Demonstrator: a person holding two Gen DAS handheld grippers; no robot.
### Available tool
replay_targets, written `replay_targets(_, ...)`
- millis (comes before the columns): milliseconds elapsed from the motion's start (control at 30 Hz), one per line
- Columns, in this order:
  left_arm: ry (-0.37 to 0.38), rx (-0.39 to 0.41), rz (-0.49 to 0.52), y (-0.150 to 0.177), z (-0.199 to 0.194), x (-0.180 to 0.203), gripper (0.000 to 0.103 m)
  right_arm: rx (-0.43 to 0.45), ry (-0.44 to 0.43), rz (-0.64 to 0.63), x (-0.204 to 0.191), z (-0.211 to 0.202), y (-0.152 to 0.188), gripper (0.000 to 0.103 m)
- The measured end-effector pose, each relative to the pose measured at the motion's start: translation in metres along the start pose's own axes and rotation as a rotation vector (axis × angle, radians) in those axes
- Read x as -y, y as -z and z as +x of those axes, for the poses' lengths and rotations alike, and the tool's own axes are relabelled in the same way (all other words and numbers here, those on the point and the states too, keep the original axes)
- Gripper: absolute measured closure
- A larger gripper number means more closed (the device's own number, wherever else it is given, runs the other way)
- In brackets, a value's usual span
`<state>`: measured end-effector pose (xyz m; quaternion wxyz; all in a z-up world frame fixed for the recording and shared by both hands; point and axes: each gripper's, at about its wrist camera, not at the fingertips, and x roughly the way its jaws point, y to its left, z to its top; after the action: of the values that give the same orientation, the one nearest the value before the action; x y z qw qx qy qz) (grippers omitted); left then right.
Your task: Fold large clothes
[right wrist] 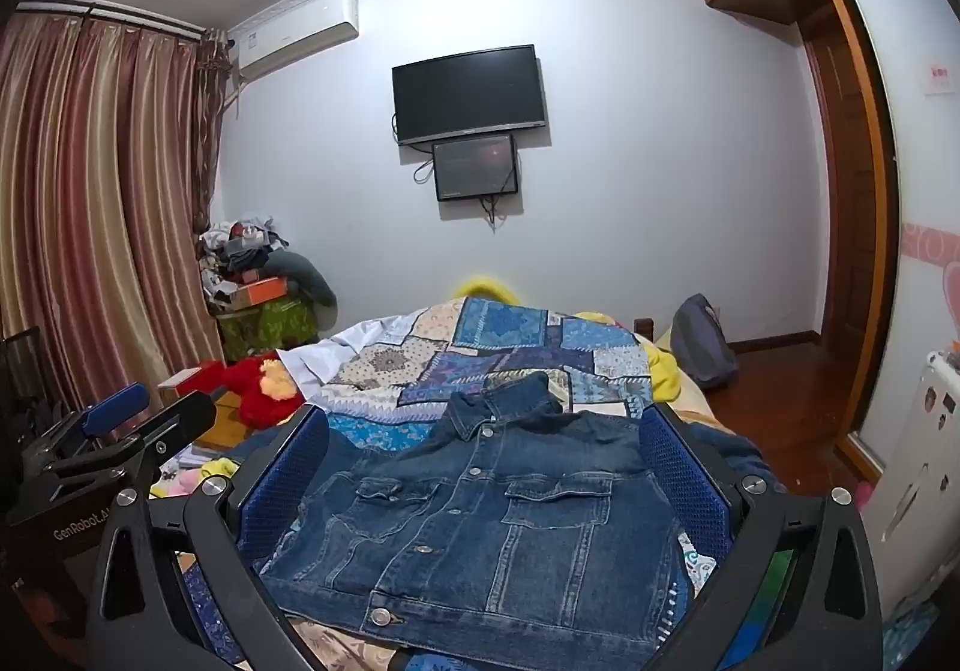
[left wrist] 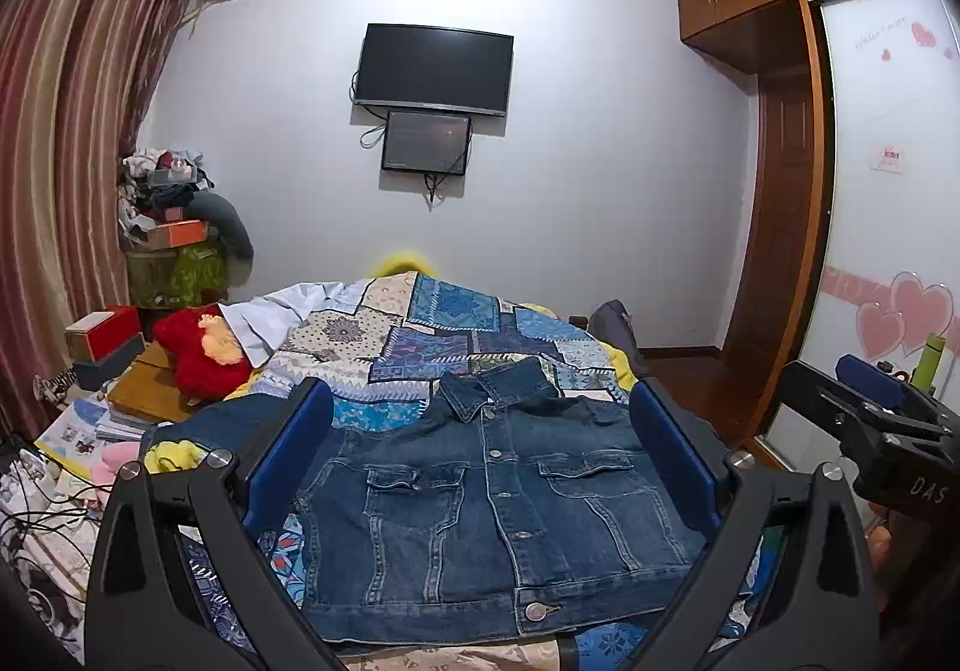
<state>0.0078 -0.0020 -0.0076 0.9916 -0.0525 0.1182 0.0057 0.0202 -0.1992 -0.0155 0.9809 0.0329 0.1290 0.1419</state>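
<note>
A dark blue denim jacket [left wrist: 498,497] lies front up and buttoned on the bed, collar pointing away from me, hem nearest. My left gripper [left wrist: 480,392] hovers open above its near end, the blue pads [left wrist: 288,449] standing wide to either side of the jacket's body with nothing held. In the right wrist view the jacket [right wrist: 498,515] lies the same way below my right gripper [right wrist: 485,418], which is also open and empty. Each gripper shows in the other's view: the right gripper [left wrist: 840,380] at the far right, the left gripper [right wrist: 153,410] at the far left. One sleeve [left wrist: 204,422] spreads left.
A patchwork quilt [left wrist: 420,335] covers the bed under the jacket. A red plush toy [left wrist: 198,353], boxes and books [left wrist: 114,335] crowd the left side. A wardrobe [left wrist: 780,191] and a backpack [right wrist: 702,347] stand to the right, and a television [left wrist: 435,68] hangs on the far wall.
</note>
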Motion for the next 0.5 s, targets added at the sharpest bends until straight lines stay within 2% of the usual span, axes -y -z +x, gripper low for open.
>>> replay_targets(500,-0.008,0.012,0.014,-0.0037,-0.0036,0.0027,0.003,0.001,0.001,0.002,0.0010,-0.0006,-0.0007,0.000)
